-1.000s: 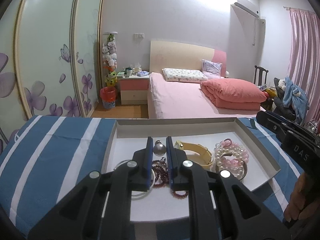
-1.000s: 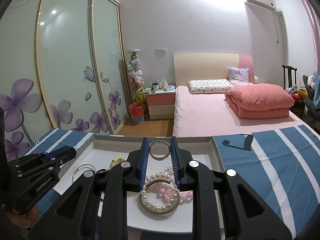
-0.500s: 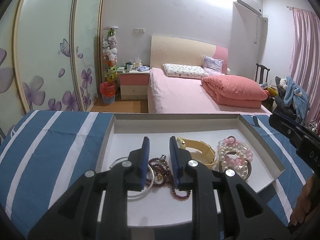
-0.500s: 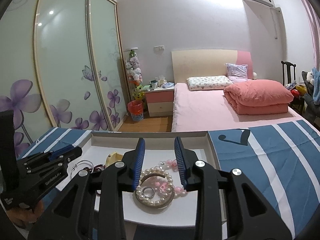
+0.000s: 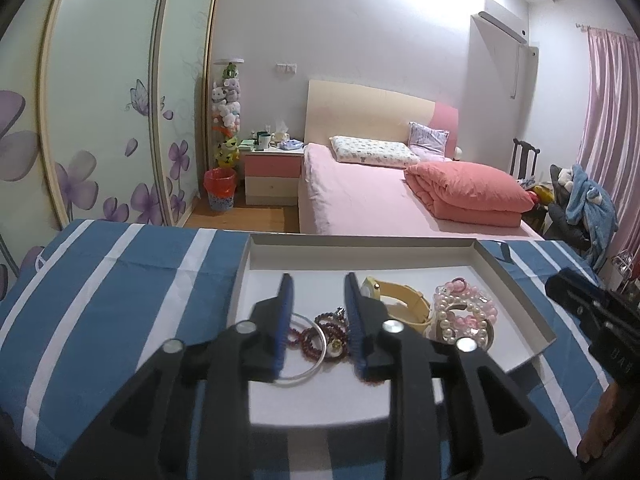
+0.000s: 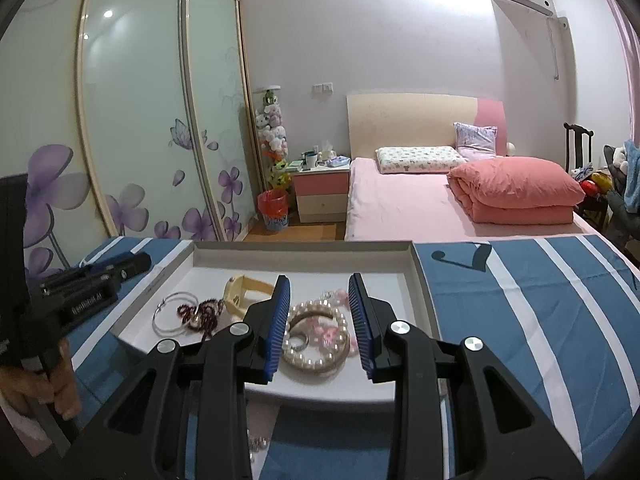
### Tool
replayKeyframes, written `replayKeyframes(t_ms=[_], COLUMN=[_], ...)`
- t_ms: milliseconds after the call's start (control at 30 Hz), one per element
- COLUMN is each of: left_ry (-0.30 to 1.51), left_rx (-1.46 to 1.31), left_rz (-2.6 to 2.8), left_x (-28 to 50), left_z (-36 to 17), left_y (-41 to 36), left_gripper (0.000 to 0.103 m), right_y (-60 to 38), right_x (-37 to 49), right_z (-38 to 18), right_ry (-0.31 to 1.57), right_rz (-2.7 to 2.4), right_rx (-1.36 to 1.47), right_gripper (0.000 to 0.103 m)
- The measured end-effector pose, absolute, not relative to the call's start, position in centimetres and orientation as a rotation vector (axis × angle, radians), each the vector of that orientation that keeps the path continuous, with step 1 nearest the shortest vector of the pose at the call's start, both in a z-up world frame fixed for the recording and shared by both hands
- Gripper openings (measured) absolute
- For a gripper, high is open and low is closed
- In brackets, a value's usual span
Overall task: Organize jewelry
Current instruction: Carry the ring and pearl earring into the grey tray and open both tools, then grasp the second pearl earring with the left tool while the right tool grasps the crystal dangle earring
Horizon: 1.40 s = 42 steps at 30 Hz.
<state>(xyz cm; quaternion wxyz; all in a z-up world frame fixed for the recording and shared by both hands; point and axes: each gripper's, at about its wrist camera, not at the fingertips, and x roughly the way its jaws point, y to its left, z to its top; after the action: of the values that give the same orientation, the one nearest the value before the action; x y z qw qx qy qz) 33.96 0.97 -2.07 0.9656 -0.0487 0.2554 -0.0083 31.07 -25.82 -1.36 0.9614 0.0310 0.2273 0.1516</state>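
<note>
Two black handheld grippers with blue finger pads hover over a shallow white tray (image 5: 516, 300) of jewelry, which sits on a blue and white striped cloth (image 5: 120, 280).

Nearest in the left wrist view, the left gripper (image 5: 318, 280) has its jaws partly apart and opening. Nothing is gripped; below the gap lie a dark red bead bracelet (image 5: 324, 334) and a thin silver bangle (image 5: 308, 372) on the tray floor.

In the right wrist view, the right gripper (image 6: 319, 280) holds its jaws partly apart with nothing clamped. Under the gap lies a pearl bracelet (image 6: 316, 338) around a small silver ring (image 6: 298, 343), with pink beads (image 6: 338, 294) just beyond.

Between the two jewelry piles, toward the middle of the tray, sits a yellow watch (image 5: 400, 300), just beside the pearls.

At the left edge of the right wrist view, a hand (image 6: 40, 392) grips the handle of the other gripper.

Farther off stands a bed (image 6: 420, 208) with pink sheets and a folded coral quilt (image 6: 520, 192). To its left are a pink nightstand (image 6: 320, 192), a red waste bin (image 6: 273, 210), and sliding wardrobe doors (image 6: 132, 120) printed with purple flowers.
</note>
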Motion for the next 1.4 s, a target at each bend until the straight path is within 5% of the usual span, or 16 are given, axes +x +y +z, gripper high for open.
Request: replayKeyframes(t_ms=[500,1400], left_ry=[0.597,0.877], left_rx=[-0.072,0.017], left_rz=[-0.165,-0.319], left_x=[26.9,28.0], left_z=[-4.2,-9.3], left_y=[-0.5,-8.0], left_gripper=[0.037,0.038], right_y=[-26.2,-27.4], right_x=[26.7,26.9], right_z=[-3.0,-5.0], right_ry=[0.555,0.638], right_rz=[0.354,0.350], right_rx=[0.040,0.103], right_gripper=[0.032,0.033])
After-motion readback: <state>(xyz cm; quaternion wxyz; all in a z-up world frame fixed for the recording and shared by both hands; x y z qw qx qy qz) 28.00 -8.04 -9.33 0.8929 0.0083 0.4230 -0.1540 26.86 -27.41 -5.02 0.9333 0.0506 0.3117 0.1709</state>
